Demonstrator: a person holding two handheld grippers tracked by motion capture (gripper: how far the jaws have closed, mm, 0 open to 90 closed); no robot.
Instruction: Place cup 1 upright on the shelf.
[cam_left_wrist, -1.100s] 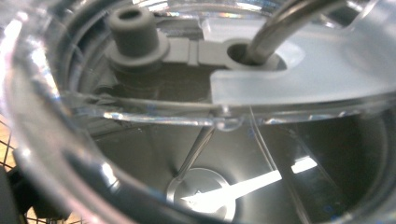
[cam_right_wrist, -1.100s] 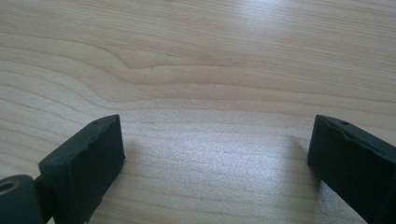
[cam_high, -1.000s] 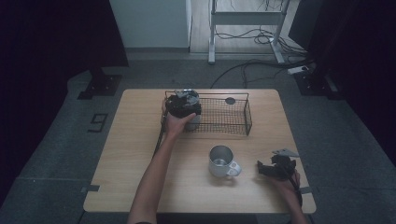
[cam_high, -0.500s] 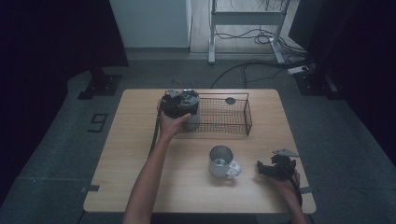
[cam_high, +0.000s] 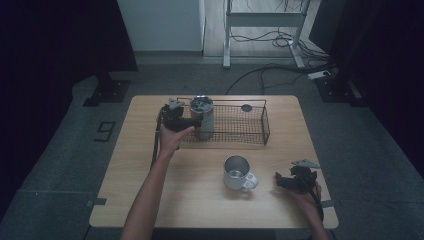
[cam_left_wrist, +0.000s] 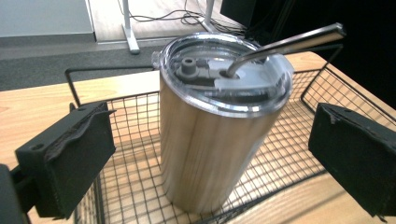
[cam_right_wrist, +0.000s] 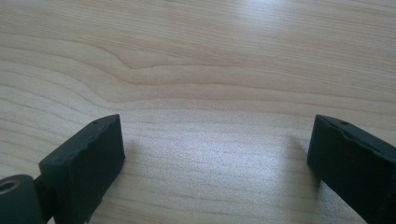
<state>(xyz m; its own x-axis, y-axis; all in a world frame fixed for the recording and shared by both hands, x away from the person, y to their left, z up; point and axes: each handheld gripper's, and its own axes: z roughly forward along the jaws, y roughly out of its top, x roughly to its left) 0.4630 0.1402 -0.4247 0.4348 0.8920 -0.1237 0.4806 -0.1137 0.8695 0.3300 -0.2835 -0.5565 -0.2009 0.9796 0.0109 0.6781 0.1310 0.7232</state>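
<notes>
A steel tumbler (cam_high: 202, 119) with a clear lid and a bent metal straw stands upright in the left end of a black wire basket (cam_high: 264, 125). My left gripper (cam_high: 186, 122) hovers just left of it, open. In the left gripper view the tumbler (cam_left_wrist: 210, 140) stands inside the basket (cam_left_wrist: 119, 116) between the wide-spread jaws of the left gripper (cam_left_wrist: 212, 140), and neither pad touches it. My right gripper (cam_high: 282, 181) rests low at the table's front right, open, with nothing between its fingers. In the right gripper view the right gripper (cam_right_wrist: 215, 149) looks at bare wood.
A metal mug (cam_high: 236, 171) with its handle to the right stands on the wooden table (cam_high: 150, 200) in front of the basket, left of the right gripper. A small dark disc (cam_high: 246, 107) lies at the basket's back. Dark floor and cables surround the table.
My left gripper has drawn back to the left, off the tumbler, which stays standing in the basket. The right gripper and the mug have not moved.
</notes>
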